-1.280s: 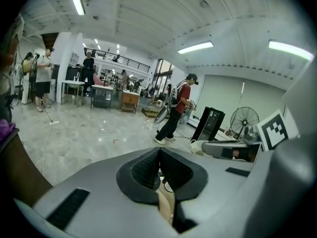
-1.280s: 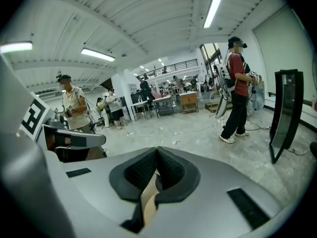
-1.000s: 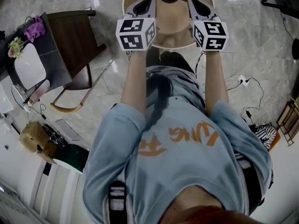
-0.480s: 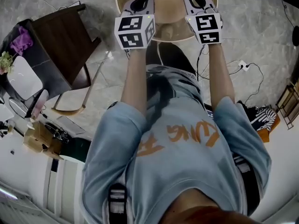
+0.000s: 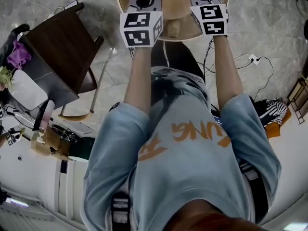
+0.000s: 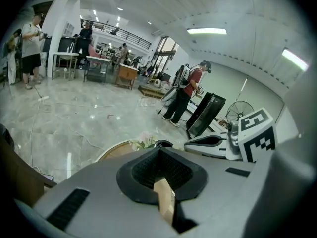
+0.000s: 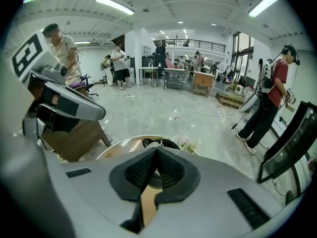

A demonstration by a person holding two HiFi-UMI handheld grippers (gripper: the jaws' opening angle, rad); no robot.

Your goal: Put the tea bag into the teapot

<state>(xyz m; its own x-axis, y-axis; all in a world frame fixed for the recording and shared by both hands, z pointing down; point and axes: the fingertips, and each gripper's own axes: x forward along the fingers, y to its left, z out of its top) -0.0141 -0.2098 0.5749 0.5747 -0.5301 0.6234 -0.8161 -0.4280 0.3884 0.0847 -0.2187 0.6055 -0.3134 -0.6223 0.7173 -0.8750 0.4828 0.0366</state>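
We saw left claw (image 6: 159, 152) and right claw (image 7: 157, 150) both clenched, empty, over round wooden surface (image 7: 115, 151). Black teapot (image 7: 161, 143) sat mid-frame just beyond; tea bag nowhere visible. Pushing forward clenched risked knocking the teapot.

I can see a dark wooden table (image 5: 60, 47) standing on the marble floor (image 5: 269, 28) at left. A white power strip (image 5: 250, 57) lies at right.

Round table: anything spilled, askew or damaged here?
Nothing stands out: no spill on the round table, teapot standing at its far side, left hand-held gripper and right hand-held gripper shut and empty.
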